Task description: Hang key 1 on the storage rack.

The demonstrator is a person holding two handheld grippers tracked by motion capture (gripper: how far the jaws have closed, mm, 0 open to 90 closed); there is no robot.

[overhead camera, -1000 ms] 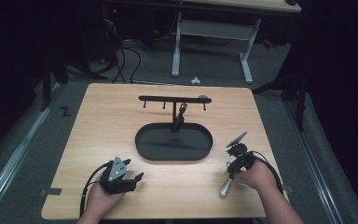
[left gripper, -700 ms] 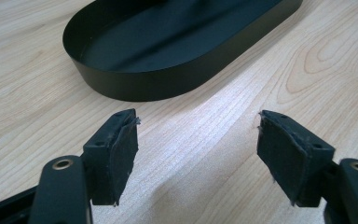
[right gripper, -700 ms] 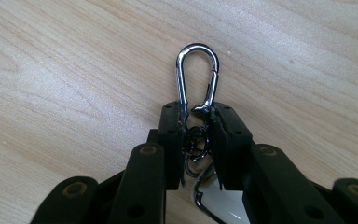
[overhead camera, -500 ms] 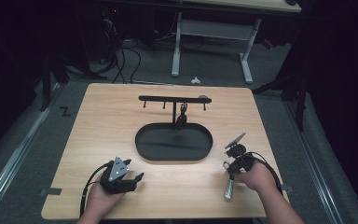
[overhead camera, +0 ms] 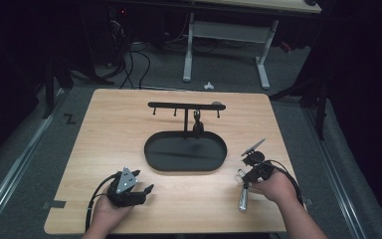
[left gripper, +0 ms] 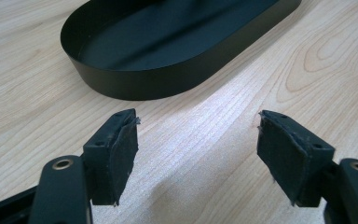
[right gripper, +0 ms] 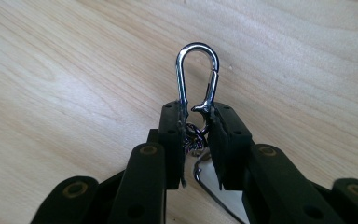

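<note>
A silver carabiner (right gripper: 198, 45) sticks up out of my right gripper (right gripper: 196, 116), which is shut on its lower end. The jaws have just been closing on it. A small key ring (right gripper: 193, 140) hangs behind the pads. In the high view my right gripper (overhead camera: 243, 175) is low over the table's right side, and a silver cylinder (overhead camera: 242, 199) lies on the wood just below it. My left gripper (overhead camera: 129, 186) rests near the front left, open, nothing between its pads (left gripper: 121, 158). A black oval tray (left gripper: 144, 84) lies just ahead of it.
The black tray (overhead camera: 154, 159) sits at the table's middle. Behind it stands a black rack (overhead camera: 185, 105) with several hooks, and a dark object (overhead camera: 197, 127) hangs from one of them. A white desk frame (overhead camera: 229, 30) and cables stand on the floor beyond the table.
My right hand has shifted slightly toward the table's near edge, and the silver cylinder has swung from slanted to nearly straight. The left gripper has stayed put.
</note>
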